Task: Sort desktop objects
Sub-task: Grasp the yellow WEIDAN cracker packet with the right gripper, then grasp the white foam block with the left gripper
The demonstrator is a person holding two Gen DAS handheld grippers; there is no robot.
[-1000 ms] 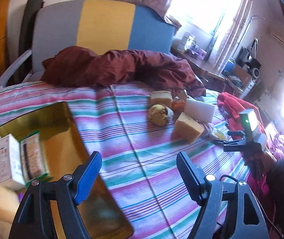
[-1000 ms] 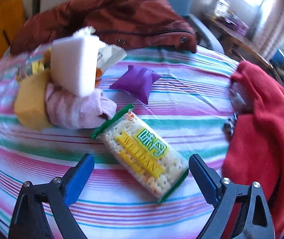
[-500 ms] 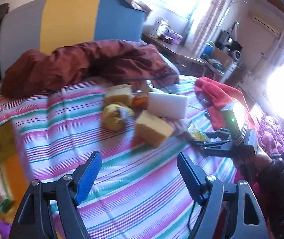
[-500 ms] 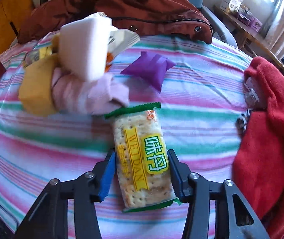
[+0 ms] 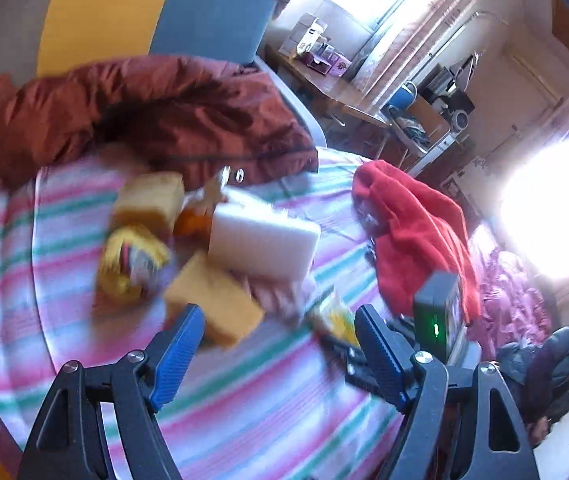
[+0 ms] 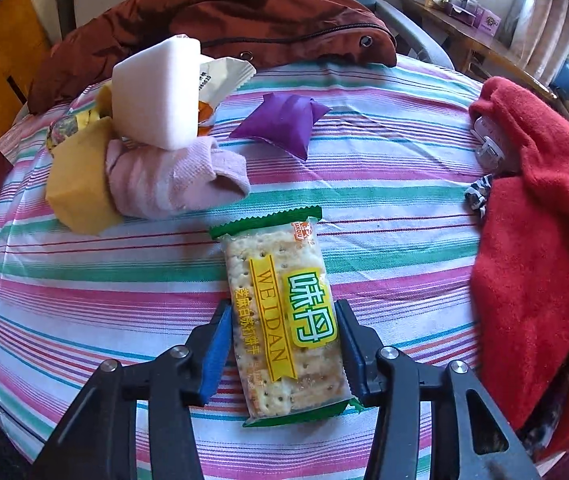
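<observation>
Striped cloth in pink, green and white covers the worktop (image 6: 84, 280), with a brown jacket (image 6: 244, 8) heaped along its far edge at twelve o'clock and a red fleece (image 6: 532, 240) at three o'clock.

Sorting looks barely under way, judging by what lies loose. A clump sits at ten o'clock in the right wrist view: a white foam block (image 6: 156, 92), a yellow sponge (image 6: 80, 176), a rolled pink cloth (image 6: 172, 180) and a snack wrapper (image 6: 220, 76). A purple packet (image 6: 284, 120) lies apart at twelve o'clock. All of these wait to be moved.

The right hand-held gripper (image 6: 284, 356) has just been closing and now pinches the cracker packet (image 6: 284, 312) across its width, pads pressed against both long sides, jaws roughly a quarter apart. The packet lies on the cloth at six o'clock, pointing away from the camera.

The left hand-held gripper (image 5: 280, 344) stands wide apart with nothing between its pads, hovering near the same clump; its view is blurred.
</observation>
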